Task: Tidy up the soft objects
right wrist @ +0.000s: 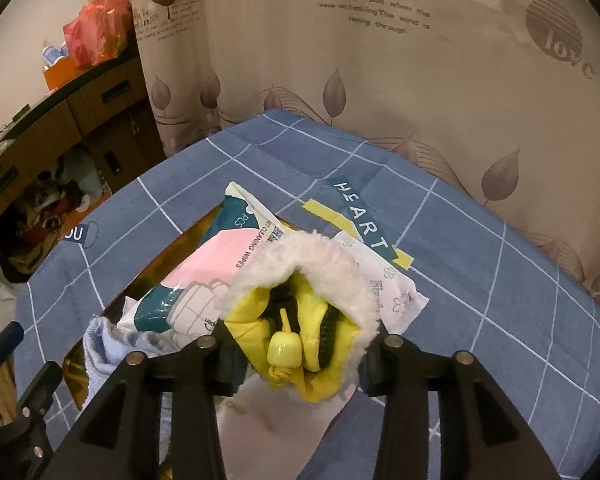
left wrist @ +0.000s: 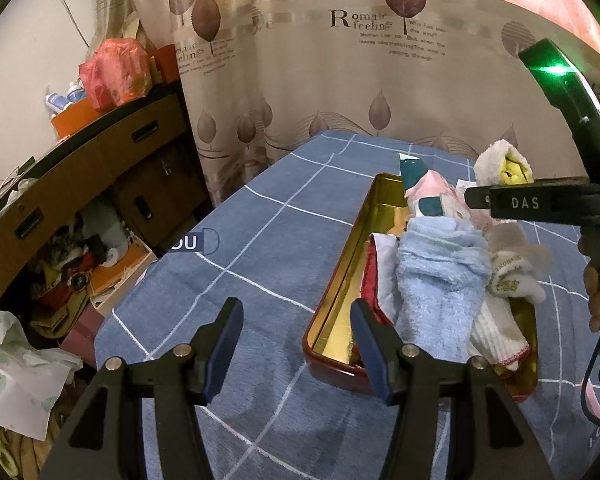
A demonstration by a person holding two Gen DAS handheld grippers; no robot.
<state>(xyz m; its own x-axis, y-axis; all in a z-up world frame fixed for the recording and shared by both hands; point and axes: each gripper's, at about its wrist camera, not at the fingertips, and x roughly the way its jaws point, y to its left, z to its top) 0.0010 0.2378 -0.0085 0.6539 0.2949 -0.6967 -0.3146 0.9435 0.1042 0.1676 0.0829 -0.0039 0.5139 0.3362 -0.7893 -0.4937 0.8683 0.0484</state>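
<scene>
A long tin (left wrist: 340, 280), red outside and gold inside, lies on the blue checked cloth (left wrist: 260, 240). It holds a light blue towel (left wrist: 436, 280), white socks (left wrist: 496, 332), a red-and-white cloth (left wrist: 376, 276) and a wipes pack (left wrist: 424, 196). My left gripper (left wrist: 296, 308) stands open above the cloth at the tin's near left corner, with nothing between its fingers. My right gripper (right wrist: 300, 340) is shut on a yellow pouch with a white fleece rim (right wrist: 300, 320), held over the wipes pack (right wrist: 220, 264) at the tin's far end. From the left wrist, the pouch (left wrist: 504, 164) shows beyond a right finger (left wrist: 536, 202).
A white flowered tissue pack (right wrist: 396, 288) lies beside the tin's far end. A leaf-print curtain (left wrist: 340, 80) hangs behind the surface. Left of the cloth's edge stand a brown cabinet (left wrist: 100, 160) and floor clutter (left wrist: 72, 272). A person's hand (left wrist: 598, 288) shows at the right.
</scene>
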